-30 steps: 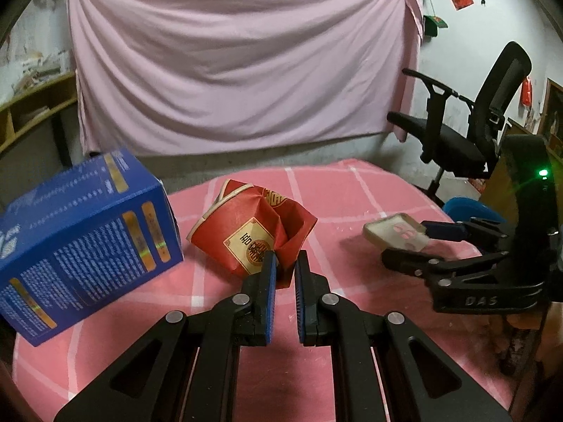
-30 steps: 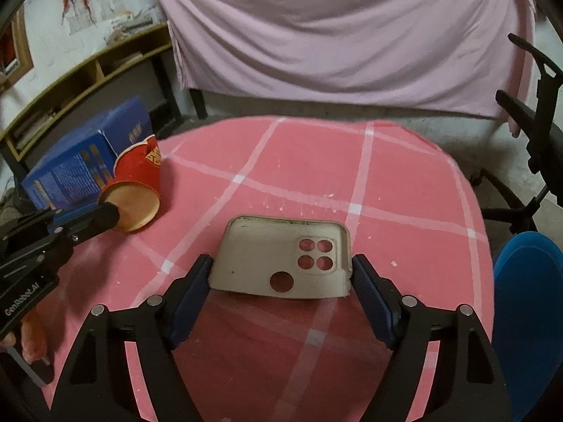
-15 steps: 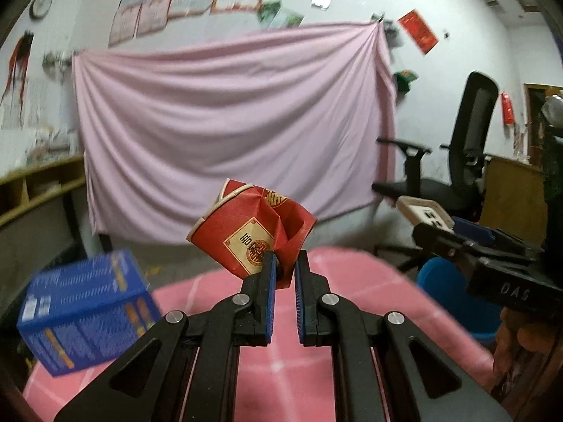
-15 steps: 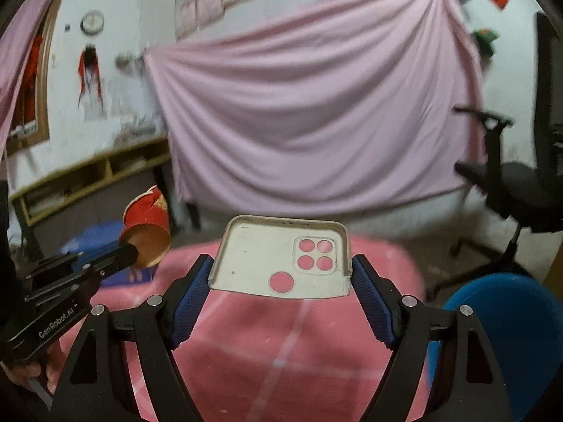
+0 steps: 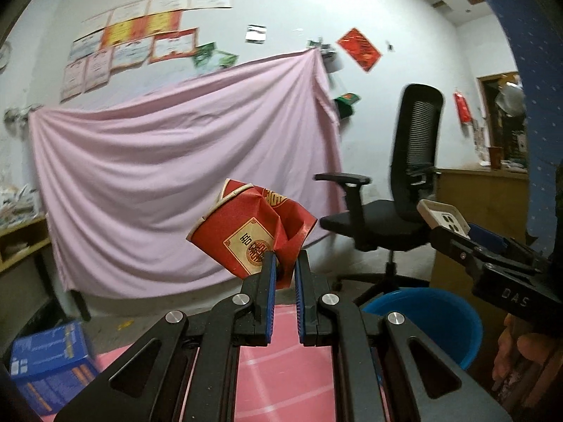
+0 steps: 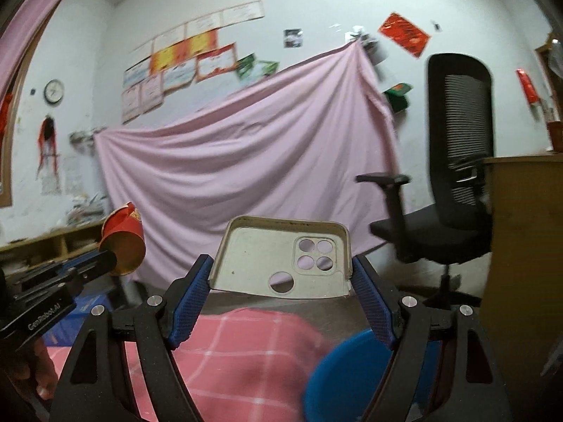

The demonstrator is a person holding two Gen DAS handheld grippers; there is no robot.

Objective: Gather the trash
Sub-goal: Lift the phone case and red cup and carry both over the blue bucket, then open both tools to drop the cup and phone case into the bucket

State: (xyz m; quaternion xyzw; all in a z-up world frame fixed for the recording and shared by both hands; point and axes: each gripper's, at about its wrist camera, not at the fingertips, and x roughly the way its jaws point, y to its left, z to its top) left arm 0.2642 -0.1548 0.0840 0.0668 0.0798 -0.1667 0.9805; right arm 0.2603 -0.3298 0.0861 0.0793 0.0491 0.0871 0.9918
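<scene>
Left tongs [image 5: 283,274] nearly pressed together, pinching the crumpled rim of a red paper cup [image 5: 251,234], cup held in the air above the table [image 5: 285,362]. Right tongs [image 6: 281,281] spread wide, pads clamped on both long edges of a beige phone case [image 6: 281,258], also held aloft. Blue bin [image 5: 436,320] sits below, just beside the table.

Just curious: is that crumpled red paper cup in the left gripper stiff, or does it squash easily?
Probably squashy: the red paper cup is already creased and caved in where the left gripper pinches it. Likely light, since that thin pinch alone holds it aloft.
</scene>
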